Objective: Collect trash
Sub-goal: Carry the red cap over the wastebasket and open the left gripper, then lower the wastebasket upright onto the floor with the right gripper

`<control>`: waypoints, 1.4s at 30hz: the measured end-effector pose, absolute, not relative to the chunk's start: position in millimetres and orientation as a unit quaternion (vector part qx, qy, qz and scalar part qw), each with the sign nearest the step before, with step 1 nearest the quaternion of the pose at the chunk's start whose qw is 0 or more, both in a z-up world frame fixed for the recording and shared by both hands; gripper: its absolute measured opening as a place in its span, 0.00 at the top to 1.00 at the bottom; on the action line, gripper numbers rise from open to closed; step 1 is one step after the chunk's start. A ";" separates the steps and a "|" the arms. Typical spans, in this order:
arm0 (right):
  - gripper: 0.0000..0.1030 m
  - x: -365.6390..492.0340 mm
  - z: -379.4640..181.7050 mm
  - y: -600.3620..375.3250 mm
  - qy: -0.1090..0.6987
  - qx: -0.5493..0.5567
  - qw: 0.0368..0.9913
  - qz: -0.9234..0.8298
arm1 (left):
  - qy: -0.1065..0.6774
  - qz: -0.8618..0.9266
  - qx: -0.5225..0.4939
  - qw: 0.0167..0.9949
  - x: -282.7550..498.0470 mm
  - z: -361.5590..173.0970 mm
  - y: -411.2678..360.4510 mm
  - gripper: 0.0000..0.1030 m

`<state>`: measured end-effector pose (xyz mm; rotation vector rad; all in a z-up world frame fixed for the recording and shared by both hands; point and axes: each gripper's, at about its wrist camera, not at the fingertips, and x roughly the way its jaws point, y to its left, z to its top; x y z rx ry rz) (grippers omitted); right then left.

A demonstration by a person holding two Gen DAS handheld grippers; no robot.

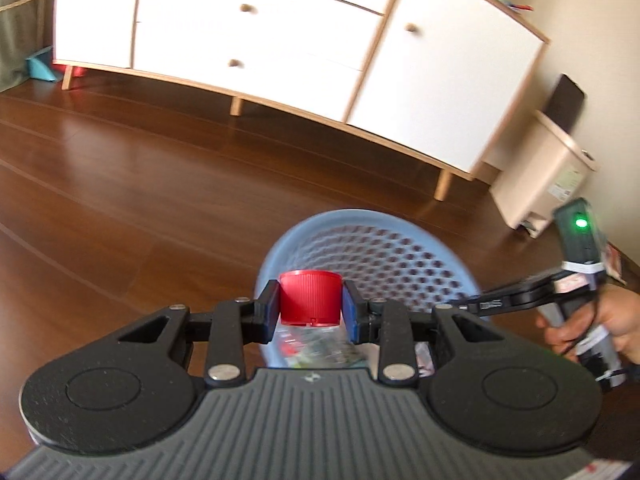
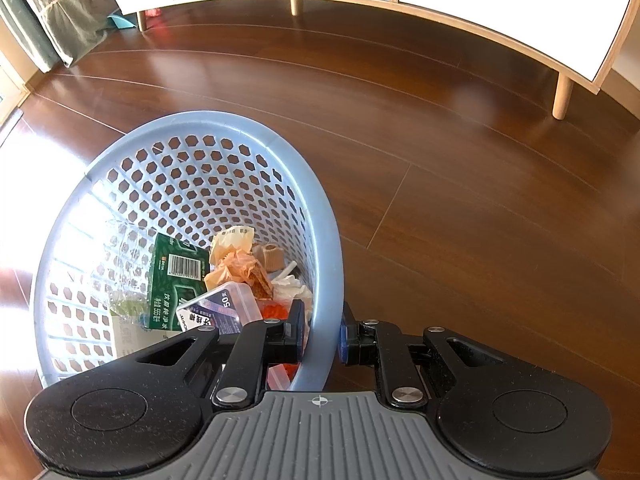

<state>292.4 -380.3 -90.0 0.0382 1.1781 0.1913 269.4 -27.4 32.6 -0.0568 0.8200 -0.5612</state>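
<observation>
My left gripper (image 1: 310, 314) is shut on the red cap (image 1: 310, 294) of a clear plastic bottle (image 1: 316, 344), whose body hangs below the fingers and is partly hidden. It hovers over a light blue perforated basket (image 1: 360, 218). My right gripper (image 2: 322, 334) is shut on the basket's rim (image 2: 256, 128), one finger inside and one outside, and the basket leans tilted. Inside lie a green carton (image 2: 176, 280), a clear plastic box (image 2: 224, 306), orange wrappers (image 2: 236, 268) and white tissue. A hand (image 1: 608, 320) holds the right gripper (image 1: 470, 304) at the basket's right edge.
A white sideboard (image 1: 260, 40) on wooden legs stands along the far wall over the brown wooden floor (image 1: 140, 180). A beige lidded bin (image 1: 540, 168) stands to its right. A teal object (image 1: 40, 66) and a green curtain (image 2: 60, 12) are at the far left.
</observation>
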 end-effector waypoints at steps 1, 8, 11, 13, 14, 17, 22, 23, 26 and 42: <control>0.88 291.6 -89.6 -379.4 0.554 0.017 0.827 0.091 | 0.394 -0.276 -0.024 0.876 267.3 32.5 -34.5 0.74; 0.88 290.4 -90.5 -378.6 0.554 0.017 0.827 0.093 | 0.400 -0.312 -0.010 0.862 270.9 23.1 -66.2 0.74; 0.88 289.9 -90.5 -378.6 0.554 0.018 0.827 0.094 | 0.395 -0.321 -0.012 0.861 274.4 23.3 -75.9 0.61; 0.88 289.9 -90.6 -380.2 0.554 0.019 0.827 0.094 | 0.392 -0.319 -0.013 0.863 276.7 24.4 -77.7 0.42; 0.88 289.7 -90.6 -380.3 0.554 0.019 0.827 0.094 | 0.387 -0.318 -0.017 0.865 277.0 25.9 -77.2 0.41; 0.87 289.9 -90.9 -379.7 0.555 0.019 0.827 0.093 | 0.382 -0.316 -0.014 0.868 276.7 27.4 -75.0 0.38; 0.87 289.1 -90.7 -378.4 0.555 0.020 0.827 0.091 | 0.393 -0.301 -0.015 0.869 276.8 22.7 -65.7 0.38; 0.87 289.1 -90.6 -378.5 0.555 0.021 0.827 0.091 | 0.396 -0.298 -0.017 0.868 276.9 21.3 -63.3 0.38; 0.87 288.4 -90.3 -377.7 0.555 0.021 0.827 0.090 | 0.403 -0.291 -0.017 0.868 277.7 18.8 -59.4 0.38; 0.87 289.0 -90.7 -378.2 0.555 0.023 0.827 0.086 | 0.411 -0.222 -0.006 0.884 273.1 9.3 -24.8 0.38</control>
